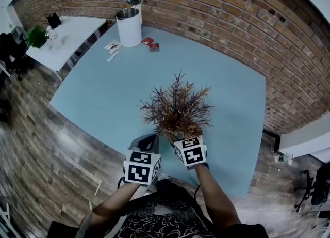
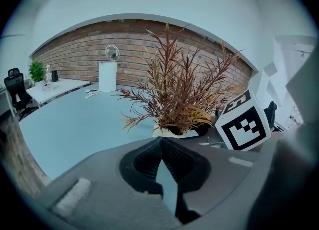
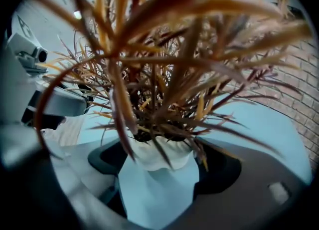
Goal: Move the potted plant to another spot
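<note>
A potted plant (image 1: 178, 108) with rusty brown, spiky leaves stands near the front edge of the light blue table (image 1: 103, 92). Its small white pot (image 3: 159, 155) sits between the wide-spread jaws of my right gripper (image 3: 162, 149). A little table shows on either side of the pot, and the pads stand off it. In the head view the right gripper (image 1: 186, 138) hides most of the pot. My left gripper (image 1: 147, 141) hovers just left of the plant. In its own view the left gripper (image 2: 162, 146) is shut on nothing, with the plant (image 2: 182, 94) ahead to the right.
A white bin (image 1: 129, 25) with its lid up stands at the table's far end, beside small red items (image 1: 151, 43) and papers (image 1: 113, 47). A white desk (image 1: 67, 35) with a green plant (image 1: 36, 35) stands at the far left. A brick wall (image 1: 232, 15) runs along the table's far and right sides.
</note>
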### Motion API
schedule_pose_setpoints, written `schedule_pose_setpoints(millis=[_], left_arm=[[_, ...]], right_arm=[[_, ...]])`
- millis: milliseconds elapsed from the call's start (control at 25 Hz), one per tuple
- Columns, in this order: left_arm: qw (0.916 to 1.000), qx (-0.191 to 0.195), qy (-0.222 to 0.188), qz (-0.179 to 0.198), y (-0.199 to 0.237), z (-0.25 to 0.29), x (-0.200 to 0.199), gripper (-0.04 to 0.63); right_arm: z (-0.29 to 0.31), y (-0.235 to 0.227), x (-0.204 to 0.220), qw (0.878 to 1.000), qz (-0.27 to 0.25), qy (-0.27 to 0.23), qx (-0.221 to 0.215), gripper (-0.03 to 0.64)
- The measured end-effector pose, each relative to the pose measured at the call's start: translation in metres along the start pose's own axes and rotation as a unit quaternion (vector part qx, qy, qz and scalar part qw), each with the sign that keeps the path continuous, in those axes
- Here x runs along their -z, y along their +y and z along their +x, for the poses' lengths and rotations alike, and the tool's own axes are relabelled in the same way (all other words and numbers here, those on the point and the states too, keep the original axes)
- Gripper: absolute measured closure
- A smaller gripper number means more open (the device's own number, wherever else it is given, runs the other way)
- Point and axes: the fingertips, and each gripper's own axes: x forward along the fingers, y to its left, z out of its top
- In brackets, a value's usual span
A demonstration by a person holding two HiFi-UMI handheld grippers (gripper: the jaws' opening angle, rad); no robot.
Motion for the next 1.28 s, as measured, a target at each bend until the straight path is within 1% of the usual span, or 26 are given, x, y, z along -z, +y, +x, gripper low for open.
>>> schedule_pose_setpoints(millis=[400, 560, 840, 1280], left_arm=[[1.0000, 0.003, 0.008, 0.004, -0.002, 0.018, -0.019, 0.597], [1.0000, 0.003, 0.003, 0.005, 0.000, 0.017, -0.017, 0.597], [1.0000, 0.001, 0.001, 0.007, 0.002, 0.025, -0.024, 0.597], [0.9999, -0.008, 0.002, 0.012, 0.001, 0.038, -0.032, 0.597]], right_arm=[[0.012, -0.033, -0.014, 1.000, 0.011, 0.009, 0.008, 0.198], [0.015, -0.034, -0.014, 1.000, 0.010, 0.005, 0.012, 0.198], [0.022, -0.047, -0.020, 1.000, 0.012, 0.000, 0.016, 0.198], [0.032, -0.073, -0.025, 0.999, 0.029, -0.010, 0.039, 0.199]])
